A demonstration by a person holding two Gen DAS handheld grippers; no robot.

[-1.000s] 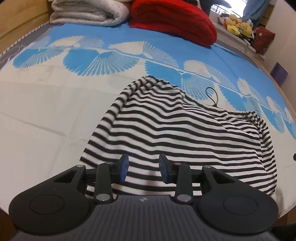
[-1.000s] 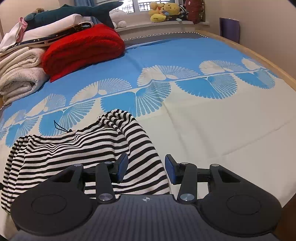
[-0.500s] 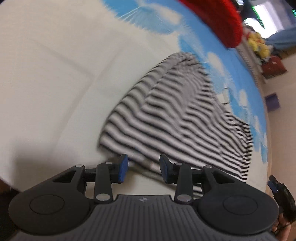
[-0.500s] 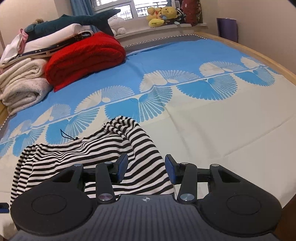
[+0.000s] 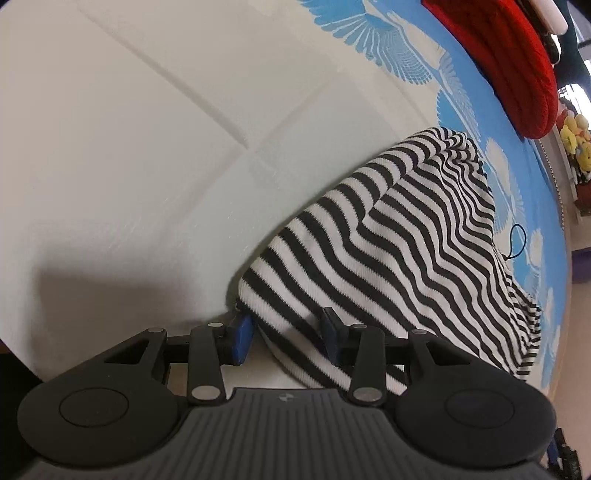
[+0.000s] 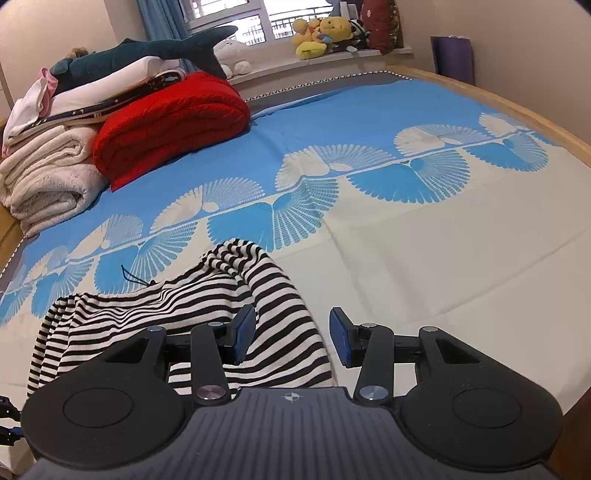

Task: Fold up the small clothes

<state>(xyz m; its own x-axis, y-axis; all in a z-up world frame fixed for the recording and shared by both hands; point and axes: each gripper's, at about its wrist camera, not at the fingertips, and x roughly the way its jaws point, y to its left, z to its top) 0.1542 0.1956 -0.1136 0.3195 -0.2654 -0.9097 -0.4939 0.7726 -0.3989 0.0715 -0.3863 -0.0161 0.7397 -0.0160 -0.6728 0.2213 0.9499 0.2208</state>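
Note:
A black-and-white striped knit garment (image 5: 399, 240) lies rumpled on the bed's blue and cream sheet (image 5: 129, 147). In the left wrist view my left gripper (image 5: 286, 338) is open and tilted, with the garment's near left corner lying between its blue-padded fingers. In the right wrist view the garment (image 6: 184, 306) lies at the lower left. My right gripper (image 6: 291, 336) is open over the garment's near right edge, with striped cloth between its fingers and the right finger over bare sheet (image 6: 443, 240).
A red folded blanket (image 6: 170, 122), a stack of cream towels (image 6: 48, 181) and a plush shark (image 6: 147, 55) sit at the bed's far left. Plush toys (image 6: 321, 33) line the windowsill. A wooden bed rim (image 6: 517, 107) runs along the right. A black cord loop (image 5: 517, 240) lies by the garment.
My left gripper swung left and tilted, coming down onto the garment's near left corner. My right gripper has barely moved, and both stayed open.

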